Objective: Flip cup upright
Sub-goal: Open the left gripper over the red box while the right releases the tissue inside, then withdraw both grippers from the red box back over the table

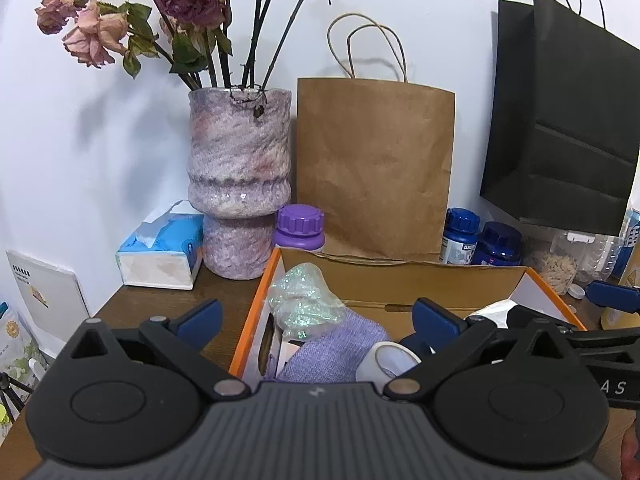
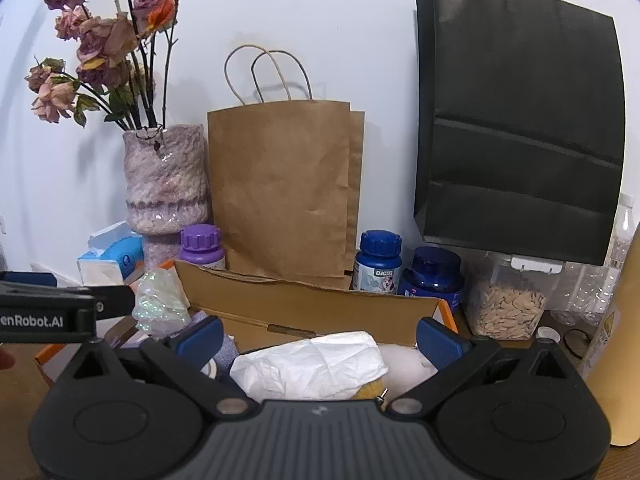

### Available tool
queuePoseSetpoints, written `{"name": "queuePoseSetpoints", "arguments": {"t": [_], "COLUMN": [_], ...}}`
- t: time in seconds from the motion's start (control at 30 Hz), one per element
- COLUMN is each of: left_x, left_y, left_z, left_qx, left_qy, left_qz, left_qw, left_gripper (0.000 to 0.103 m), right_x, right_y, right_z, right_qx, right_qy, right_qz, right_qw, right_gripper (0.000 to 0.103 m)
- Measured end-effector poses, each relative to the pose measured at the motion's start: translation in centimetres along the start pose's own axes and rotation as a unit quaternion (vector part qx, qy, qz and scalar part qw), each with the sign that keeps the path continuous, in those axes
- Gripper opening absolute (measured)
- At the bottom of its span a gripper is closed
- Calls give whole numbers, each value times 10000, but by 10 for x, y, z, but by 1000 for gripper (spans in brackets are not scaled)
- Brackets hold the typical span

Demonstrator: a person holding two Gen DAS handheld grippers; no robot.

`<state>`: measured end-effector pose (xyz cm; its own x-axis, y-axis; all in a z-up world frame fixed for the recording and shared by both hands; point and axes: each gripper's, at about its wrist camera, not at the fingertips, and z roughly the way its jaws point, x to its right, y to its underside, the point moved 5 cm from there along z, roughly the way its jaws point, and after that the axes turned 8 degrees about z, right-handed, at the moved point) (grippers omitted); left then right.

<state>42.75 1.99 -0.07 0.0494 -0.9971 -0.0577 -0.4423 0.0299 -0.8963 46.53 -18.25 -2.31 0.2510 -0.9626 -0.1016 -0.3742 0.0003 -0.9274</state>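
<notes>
Nearest, both tools hang idle. The left gripper (image 1: 320, 320) has its jaws spread wide with nothing between the pads, and the right gripper (image 2: 318, 338) is spread just as wide and equally empty.

Just beyond the left gripper's right finger, inside the orange-edged cardboard box (image 1: 400, 276), sits what looks like a white cup (image 1: 386, 362) — only its rim and part of the wall show. Its mouth seems to face up and slightly toward the camera, so its long axis would run close to vertical; I judge the flip probably done, though the hidden base leaves that unsure.

Beside it lies a lilac cloth (image 1: 332, 344); to the right, crumpled white paper (image 2: 312, 364). Farther back stand the brown paper bag (image 1: 376, 168) and the vase (image 1: 240, 176) against the wall.
</notes>
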Motion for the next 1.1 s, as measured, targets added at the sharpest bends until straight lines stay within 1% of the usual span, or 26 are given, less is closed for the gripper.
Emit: {"name": "queuePoseSetpoints", "arguments": {"t": [0.4, 0.8, 1.1], "left_x": [4, 5, 5], "left_y": [5, 18, 32], "left_z": [-30, -65, -95], "left_qx": [82, 112, 77], "left_qy": [29, 58, -29], "left_qz": [42, -7, -41], "left_qw": [10000, 9999, 10000], "left_gripper": [103, 103, 103], "right_x": [4, 3, 4], "right_y": [1, 15, 32], "right_z": [-28, -60, -88], "right_qx": [151, 145, 87], "right_qy": [-2, 2, -10], "right_qz": [-2, -78, -89], "right_qw": [9999, 9999, 9999], "right_gripper": [103, 103, 103]}}
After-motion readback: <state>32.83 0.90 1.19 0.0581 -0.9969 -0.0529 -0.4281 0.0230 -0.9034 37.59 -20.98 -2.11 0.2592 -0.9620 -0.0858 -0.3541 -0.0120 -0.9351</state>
